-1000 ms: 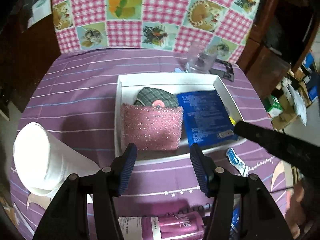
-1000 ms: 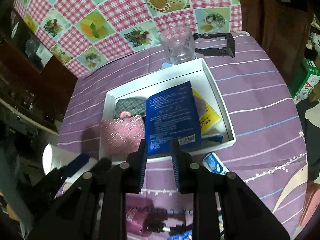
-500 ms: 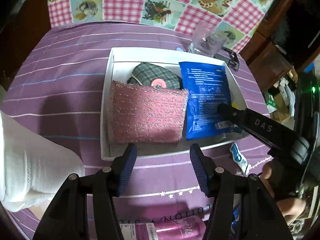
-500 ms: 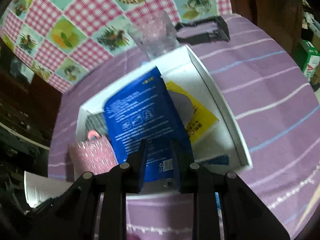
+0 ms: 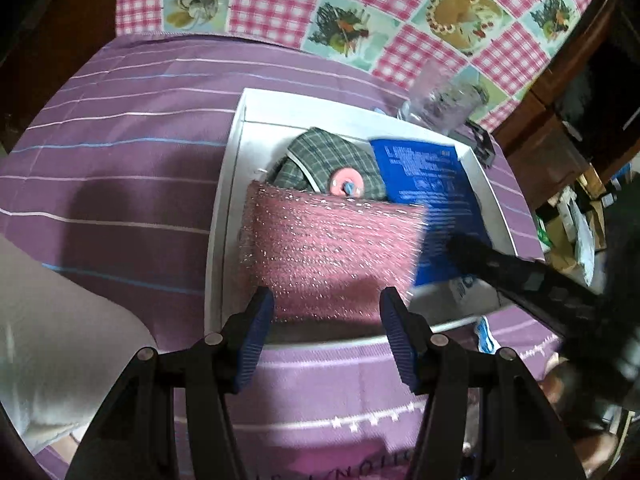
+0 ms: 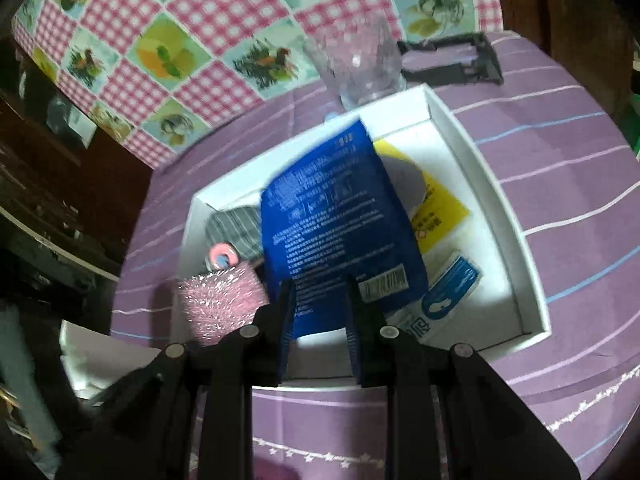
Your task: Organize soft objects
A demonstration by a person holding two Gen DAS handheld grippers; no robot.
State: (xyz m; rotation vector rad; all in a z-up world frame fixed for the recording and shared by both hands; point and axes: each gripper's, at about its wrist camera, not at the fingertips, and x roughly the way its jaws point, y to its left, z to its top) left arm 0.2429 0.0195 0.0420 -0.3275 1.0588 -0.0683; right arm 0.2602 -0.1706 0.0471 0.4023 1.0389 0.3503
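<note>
Both tongs are poised over the white tray [image 5: 224, 216] on the purple-clothed desk [image 5: 132, 184]. The left tongs [image 5: 326, 312] stand apart, empty, straddling the near edge of the pink glittery sponge [image 5: 332, 248], pads not pressing it. The right tongs [image 6: 320, 300] are narrowed to a slim gap with the blue packet's [image 6: 340, 216] lower edge between them; whether they pinch it I cannot tell. The packet lies in the tray's middle, over a yellow packet [image 6: 436, 208], with a plaid cloth [image 5: 332, 160] behind the sponge. My read: the step is taking hold. Best done by closing the left tongs squarely around the sponge's middle, gently since it will squash, and seating the right tongs deeper on the packet before lifting, lest it slip.
</note>
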